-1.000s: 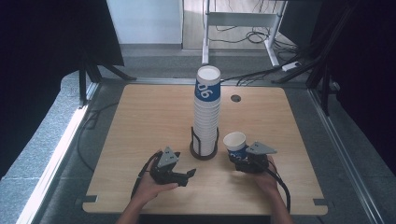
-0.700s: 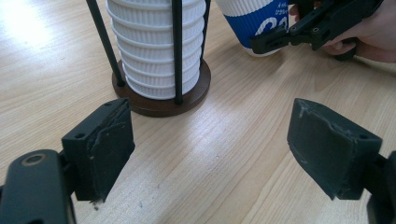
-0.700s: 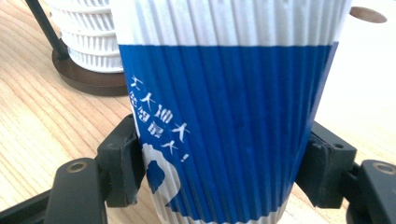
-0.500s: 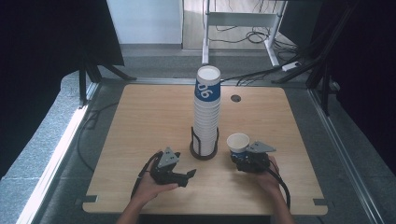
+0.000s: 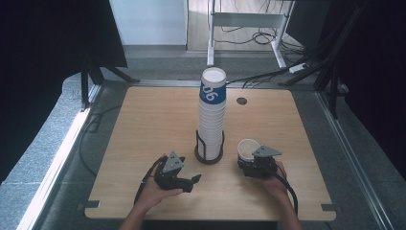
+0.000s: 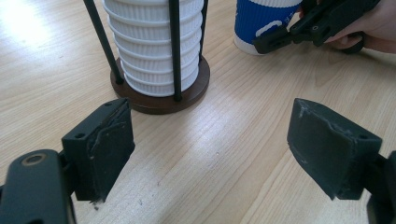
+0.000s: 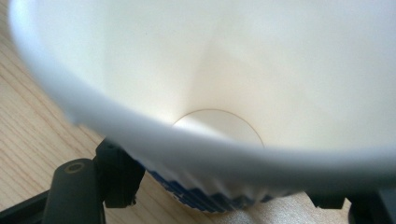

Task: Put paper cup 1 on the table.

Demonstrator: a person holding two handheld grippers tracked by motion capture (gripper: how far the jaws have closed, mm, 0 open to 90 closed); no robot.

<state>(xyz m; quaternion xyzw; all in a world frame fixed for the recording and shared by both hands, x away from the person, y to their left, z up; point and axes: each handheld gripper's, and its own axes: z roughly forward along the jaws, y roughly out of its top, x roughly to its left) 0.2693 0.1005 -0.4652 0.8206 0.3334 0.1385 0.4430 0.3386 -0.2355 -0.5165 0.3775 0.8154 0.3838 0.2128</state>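
Right now the right gripper (image 5: 252, 165) is sitting at the near right of the wooden table (image 5: 143, 124), its jaws standing either side of a single paper cup (image 5: 248, 149) — white inside, blue and ribbed on the outside — which is standing upright on the tabletop. Those jaws have just been opening, with the cup between them; whether the pads are pressing on its wall at this instant I cannot tell, since in the right gripper view the cup's rim (image 7: 196, 154) is looming so close that it is covering them. The cup is resting just right of the tall stack of cups (image 5: 212, 115), which is rising from a round dark-based holder (image 5: 209, 154) with thin black uprights, near the middle of the table. Off to the near left, the left gripper (image 5: 186, 181) is lying low over the wood, its jaws spread and holding nothing — in the left gripper view its two black pads (image 6: 109, 147) are standing well apart with bare tabletop between them, and the holder's base (image 6: 161, 95) and the lone cup (image 6: 264, 21) are showing farther off.
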